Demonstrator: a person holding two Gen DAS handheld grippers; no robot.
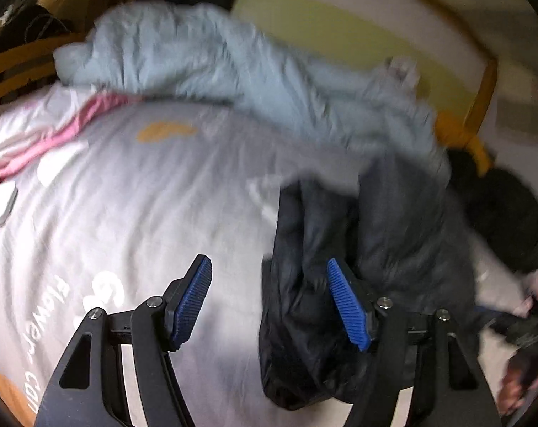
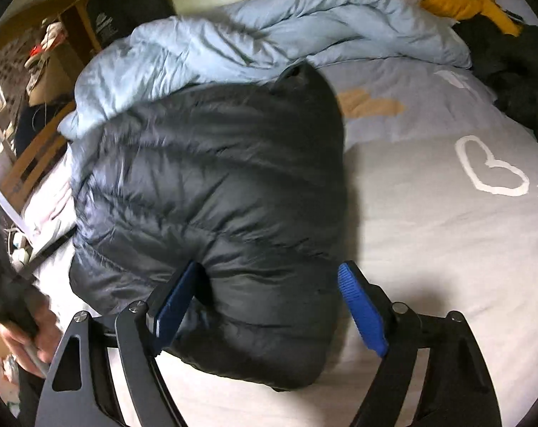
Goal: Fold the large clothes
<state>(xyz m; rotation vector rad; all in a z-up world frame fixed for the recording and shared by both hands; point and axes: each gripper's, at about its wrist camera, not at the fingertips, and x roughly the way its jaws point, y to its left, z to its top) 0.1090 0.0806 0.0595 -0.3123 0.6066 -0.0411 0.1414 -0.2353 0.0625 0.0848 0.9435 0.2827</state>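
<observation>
Left wrist view: left gripper (image 1: 269, 299) wide open — nothing held
Right gripper (image 2: 269, 306): wide open around black puffer jacket (image 2: 215, 185)
Bed sheet (image 2: 446, 249): under jacket

Open bed sheet (image 2: 446, 235) lies right of the dark jacket (image 2: 215, 192), as the right wrist view shows, and a gripper could pass there. A heaped blue quilt (image 2: 233, 35) blocks the far side (it touches the jacket's top edge). Dark clothes (image 2: 510, 71) crowd the far right corner.

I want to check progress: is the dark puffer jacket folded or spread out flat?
Folded or bunched, not flat: the dark puffer jacket sits as a thick rounded bundle on the bedsheet.
</observation>
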